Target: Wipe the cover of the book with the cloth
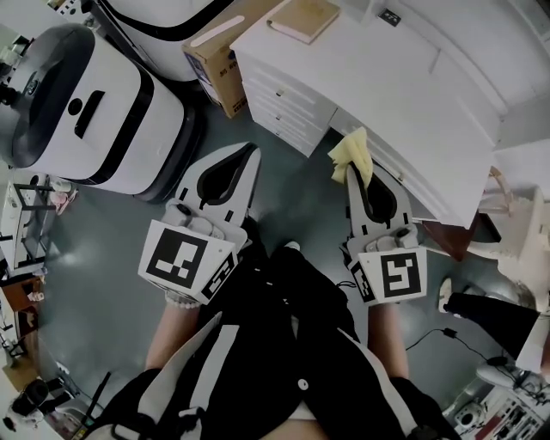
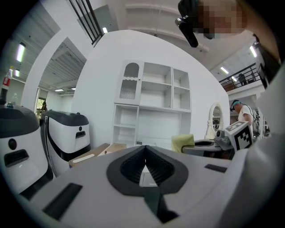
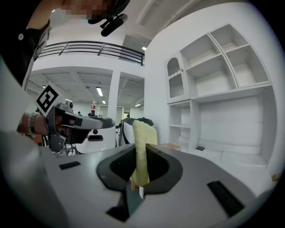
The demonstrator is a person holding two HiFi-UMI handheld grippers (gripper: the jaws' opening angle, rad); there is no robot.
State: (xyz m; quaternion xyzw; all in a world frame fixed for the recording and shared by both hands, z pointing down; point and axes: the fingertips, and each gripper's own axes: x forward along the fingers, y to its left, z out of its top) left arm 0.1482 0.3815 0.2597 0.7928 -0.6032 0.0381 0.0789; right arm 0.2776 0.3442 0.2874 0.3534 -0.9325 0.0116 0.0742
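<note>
A tan book (image 1: 302, 18) lies flat on the white desk top (image 1: 404, 94) at the far side, well ahead of both grippers. My right gripper (image 1: 357, 163) is shut on a pale yellow cloth (image 1: 351, 156), which sticks out past its tips near the desk's front edge. In the right gripper view the cloth (image 3: 142, 151) stands pinched upright between the jaws. My left gripper (image 1: 249, 155) is shut and holds nothing. It hovers over the floor to the left of the desk. Its closed tips (image 2: 145, 149) show in the left gripper view.
A white drawer unit (image 1: 279, 99) fronts the desk. A cardboard box (image 1: 210, 60) stands beside it on the floor. A large white and black machine (image 1: 86, 107) sits at the left. White shelves (image 2: 153, 107) rise behind the desk. The grey floor (image 1: 103, 266) lies below.
</note>
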